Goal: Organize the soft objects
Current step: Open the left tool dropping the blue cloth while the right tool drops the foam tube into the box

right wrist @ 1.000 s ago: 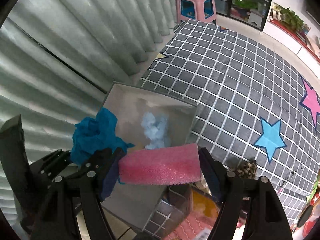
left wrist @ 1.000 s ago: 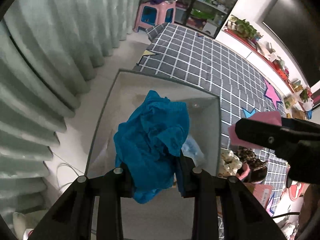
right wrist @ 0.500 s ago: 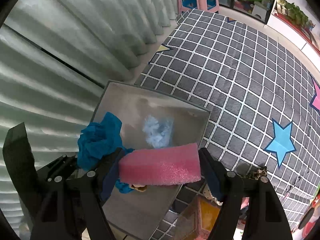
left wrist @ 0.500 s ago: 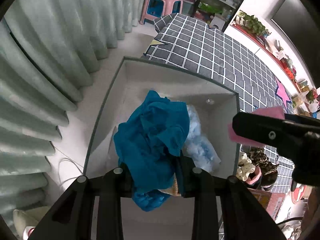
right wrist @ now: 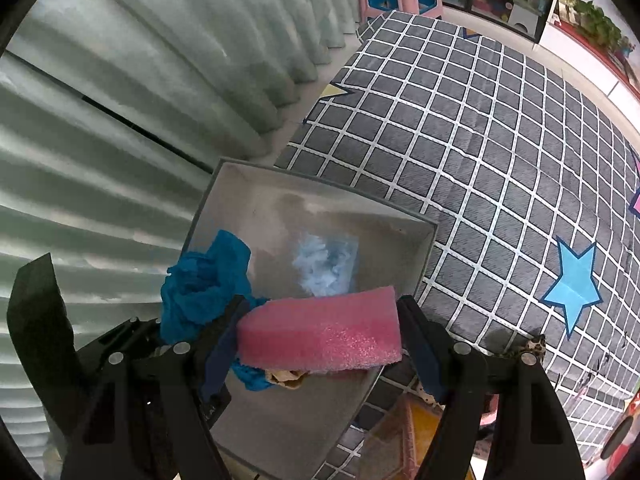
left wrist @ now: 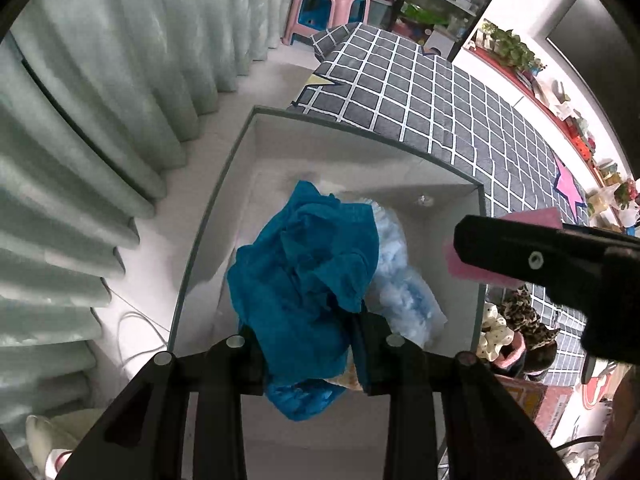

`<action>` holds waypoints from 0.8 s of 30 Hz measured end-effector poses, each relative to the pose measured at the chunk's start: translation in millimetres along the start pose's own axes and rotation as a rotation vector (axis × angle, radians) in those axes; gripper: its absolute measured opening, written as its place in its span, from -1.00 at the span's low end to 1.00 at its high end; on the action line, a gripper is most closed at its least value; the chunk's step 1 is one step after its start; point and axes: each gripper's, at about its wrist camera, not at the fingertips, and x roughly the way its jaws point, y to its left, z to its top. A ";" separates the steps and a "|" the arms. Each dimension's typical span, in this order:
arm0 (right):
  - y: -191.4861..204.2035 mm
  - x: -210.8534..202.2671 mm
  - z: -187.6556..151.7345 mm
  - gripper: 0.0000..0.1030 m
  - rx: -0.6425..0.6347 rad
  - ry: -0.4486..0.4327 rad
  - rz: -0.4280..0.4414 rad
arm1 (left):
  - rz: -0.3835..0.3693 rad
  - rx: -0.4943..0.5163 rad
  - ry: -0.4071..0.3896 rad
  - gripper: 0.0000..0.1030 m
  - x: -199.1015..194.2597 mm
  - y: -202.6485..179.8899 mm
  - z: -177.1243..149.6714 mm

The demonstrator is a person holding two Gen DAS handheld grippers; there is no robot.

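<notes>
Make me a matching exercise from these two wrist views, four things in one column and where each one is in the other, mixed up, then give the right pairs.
Things
1. blue cloth
2. pink sponge
3. pale blue fluffy item
4. pink stool

Places
A. lying on the floor of the grey box
B. pinched in the right gripper
C. far off, beyond the checked mat
D. pinched in the left gripper, hanging over the box

Pairs: 1-D, 2-B, 3-A, 4-C
</notes>
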 end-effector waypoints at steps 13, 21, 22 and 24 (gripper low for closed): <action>5.9 -2.0 -0.6 0.87 0.013 -0.006 0.037 | -0.019 -0.043 0.040 0.68 2.4 6.2 -4.5; 5.9 -9.5 -3.2 0.99 0.014 -0.028 0.026 | -0.027 -0.033 0.021 0.99 -1.5 2.5 -5.7; 5.4 -10.7 -3.9 0.99 0.017 -0.030 0.029 | -0.022 -0.031 0.018 0.99 -2.5 1.7 -4.8; 3.8 -13.8 -5.1 0.99 0.021 -0.036 0.029 | -0.007 -0.036 0.013 0.99 -4.8 0.3 -3.8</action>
